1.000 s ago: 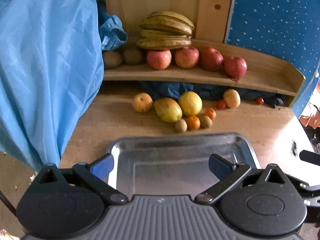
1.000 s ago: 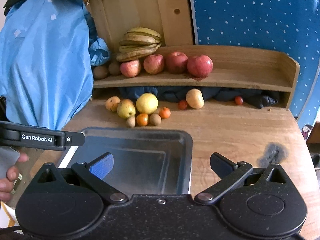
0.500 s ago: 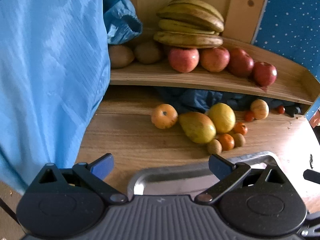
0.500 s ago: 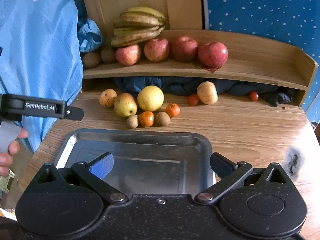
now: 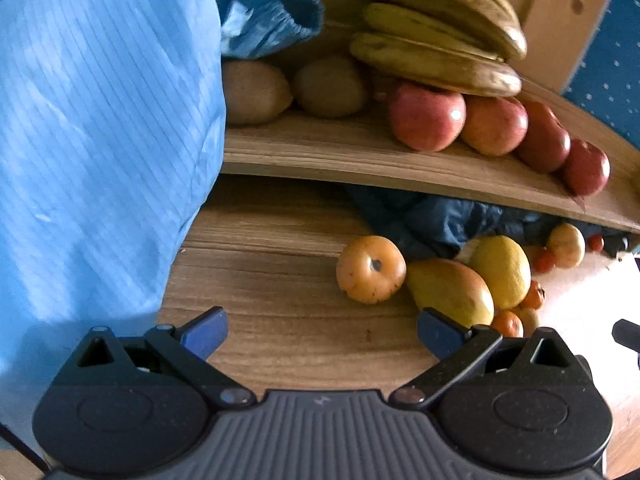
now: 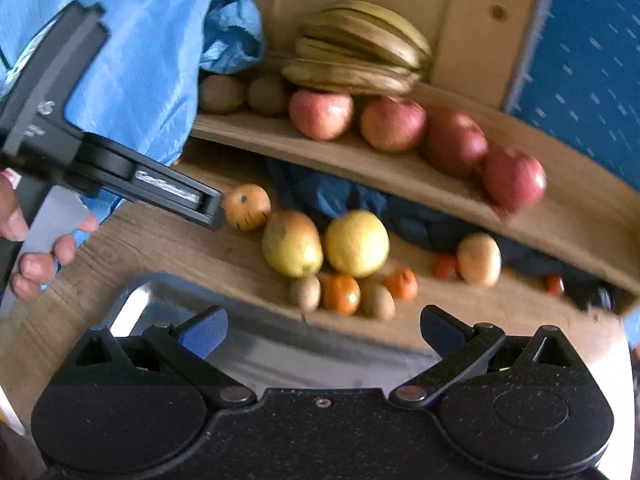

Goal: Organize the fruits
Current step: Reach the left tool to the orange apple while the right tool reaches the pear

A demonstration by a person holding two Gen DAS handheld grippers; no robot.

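Loose fruit lies on the wooden table: an orange persimmon-like fruit [image 5: 371, 269] [image 6: 247, 207], a yellow-green mango [image 5: 450, 292] [image 6: 292, 243], a yellow lemon [image 5: 502, 270] [image 6: 356, 242], small oranges [image 6: 341, 294] and kiwis [image 6: 305, 292]. My left gripper [image 5: 320, 330] is open and empty, just short of the persimmon; it also shows from the side in the right wrist view [image 6: 176, 196]. My right gripper [image 6: 322, 330] is open and empty above the metal tray [image 6: 136, 300]. Bananas [image 5: 436, 28], red apples [image 5: 426, 118] and kiwis [image 5: 330, 88] sit on the shelf [image 5: 360, 160].
A blue cloth [image 5: 100, 140] hangs at the left of the table. A dark cloth [image 5: 440, 220] lies under the shelf. A peach-coloured fruit [image 6: 479, 259] and small tomatoes [image 6: 444, 267] lie at the right. A blue dotted wall [image 6: 592, 40] stands behind.
Both grippers have moved forward toward the fruit. The left one has passed over the tray and come close to the persimmon. The right view is blurred by motion.
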